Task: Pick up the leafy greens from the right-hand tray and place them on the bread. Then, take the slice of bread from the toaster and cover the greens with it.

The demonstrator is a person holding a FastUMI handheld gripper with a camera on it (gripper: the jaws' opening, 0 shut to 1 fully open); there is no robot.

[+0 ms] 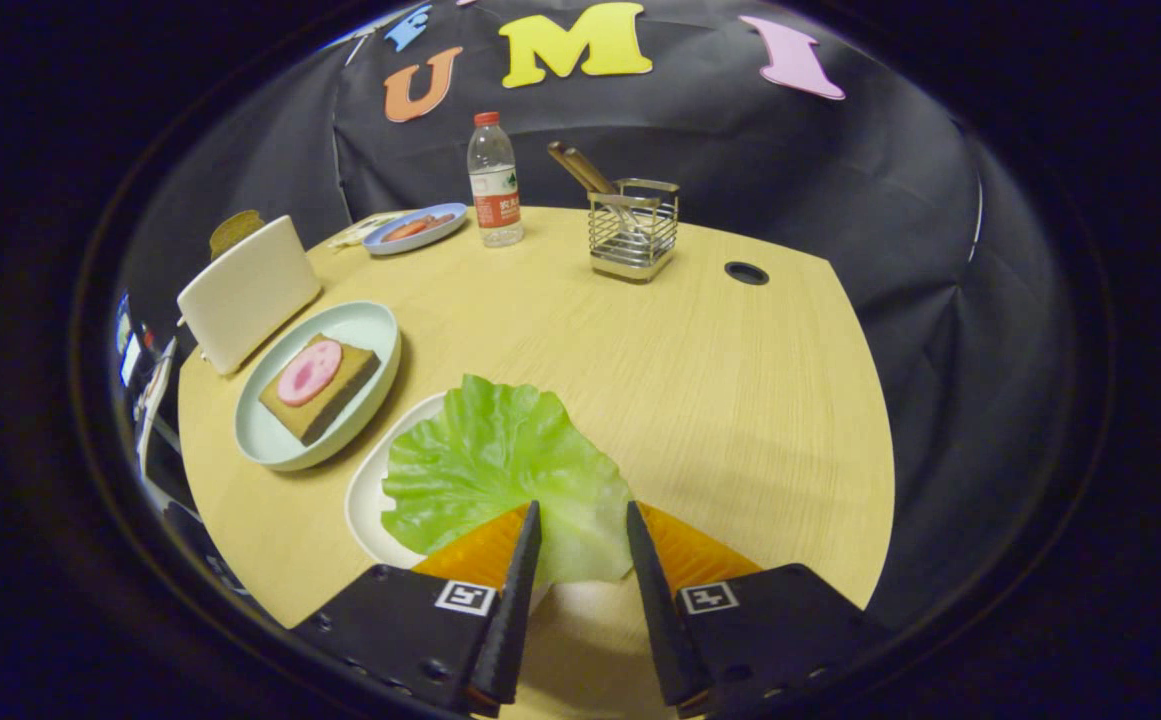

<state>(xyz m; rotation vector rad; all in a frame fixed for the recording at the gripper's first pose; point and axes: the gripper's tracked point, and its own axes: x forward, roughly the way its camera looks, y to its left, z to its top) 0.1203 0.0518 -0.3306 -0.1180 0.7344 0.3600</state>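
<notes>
The tongs [582, 515] stand with their two fingers apart, and the near edge of the leafy greens [500, 470] lies in the gap between them; whether either finger touches the leaf cannot be told. The greens are a single broad leaf, ruffled at the rim, glossy and veined, paler toward its stem end. It rests on a white tray [372, 500] with a smooth rounded rim, which it mostly covers.

Just beyond and to the left sits a pale green oval plate [270, 440] holding one square slice of brown bread [325, 395], thick and dark-crusted, with one round pink slice [308, 372] lying flat on top. Beside that plate stands a cream toaster [248, 290], smooth-sided with rounded corners, and one slice of brown bread [235, 230] pokes up out of its top.

Farther back, a blue plate [418, 230] carries some reddish food too small to make out. Next to it stands one clear plastic bottle [494, 180] with a red cap and a label. To its right is a square wire caddy [632, 230] of shiny metal with utensil handles [580, 168] leaning out of it. All rests on a light wood-grain surface [700, 380] with one round dark hole [746, 272].
</notes>
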